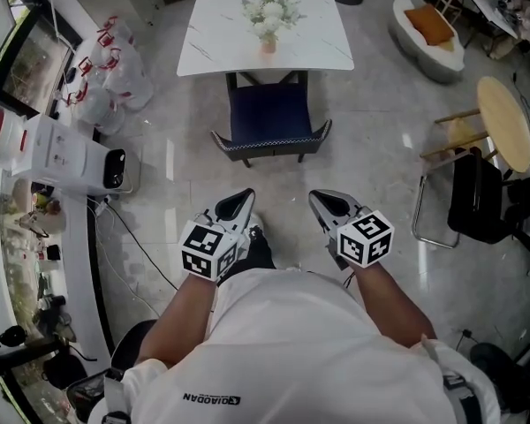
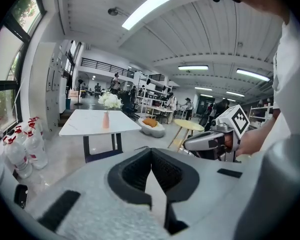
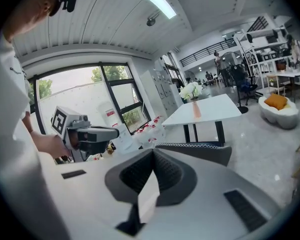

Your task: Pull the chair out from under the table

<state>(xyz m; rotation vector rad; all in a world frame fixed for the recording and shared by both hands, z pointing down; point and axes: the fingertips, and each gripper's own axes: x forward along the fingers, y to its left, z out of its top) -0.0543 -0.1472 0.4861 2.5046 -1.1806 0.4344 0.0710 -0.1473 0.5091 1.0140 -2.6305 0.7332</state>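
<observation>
The chair (image 1: 269, 122) has a dark blue seat and a grey curved backrest. Its front is tucked under the white marble table (image 1: 314, 42), and its backrest faces me. A pink vase of white flowers (image 1: 267, 16) stands on the table. My left gripper (image 1: 243, 199) and right gripper (image 1: 318, 200) hover side by side over the floor, a short way from the backrest. Both are shut with nothing between the jaws. In the right gripper view, the backrest (image 3: 200, 151) lies just beyond the right gripper (image 3: 153, 153). In the left gripper view, the chair (image 2: 102, 155) shows under the table (image 2: 99, 124), past the left gripper (image 2: 151, 151).
Water bottles (image 1: 106, 69) and a white appliance (image 1: 75, 153) stand at the left, with cables (image 1: 128, 246) on the floor. At the right are a round wooden table (image 1: 503, 122), a black chair (image 1: 481, 197) and a white seat with an orange cushion (image 1: 428, 29).
</observation>
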